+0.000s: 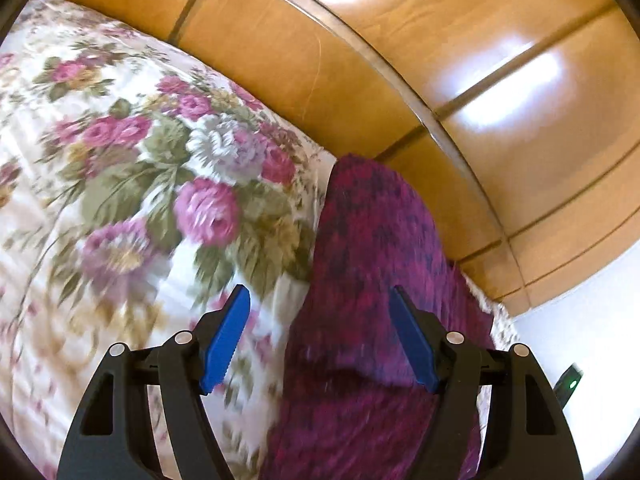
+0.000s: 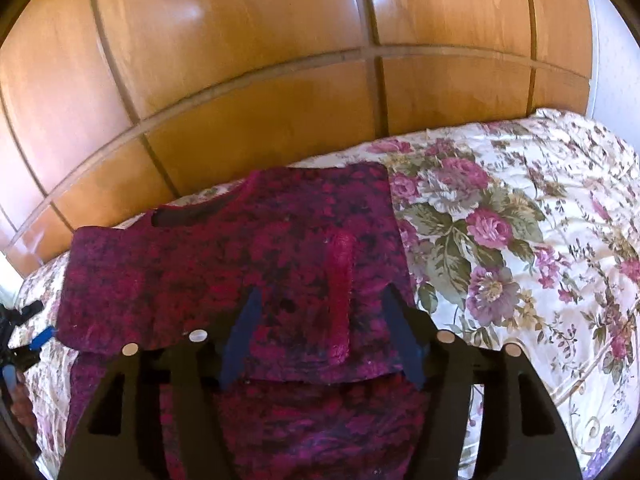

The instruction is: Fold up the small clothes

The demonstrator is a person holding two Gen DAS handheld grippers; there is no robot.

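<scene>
A magenta and dark purple patterned garment (image 2: 248,256) lies on a floral bedspread (image 2: 520,240), its upper part folded over the lower, its neckline (image 2: 192,214) toward the wardrobe. My right gripper (image 2: 320,300) is open and empty, fingers spread just above the folded part. In the left wrist view the same garment (image 1: 368,248) runs away between the fingers as a narrow strip. My left gripper (image 1: 320,296) is open and empty above its near end. The left gripper also shows at the far left of the right wrist view (image 2: 36,340).
A wooden wardrobe (image 2: 280,80) with panelled doors stands right behind the bed. The floral bedspread (image 1: 120,180) stretches to the left of the garment in the left wrist view. A white wall (image 1: 580,340) shows at the right there.
</scene>
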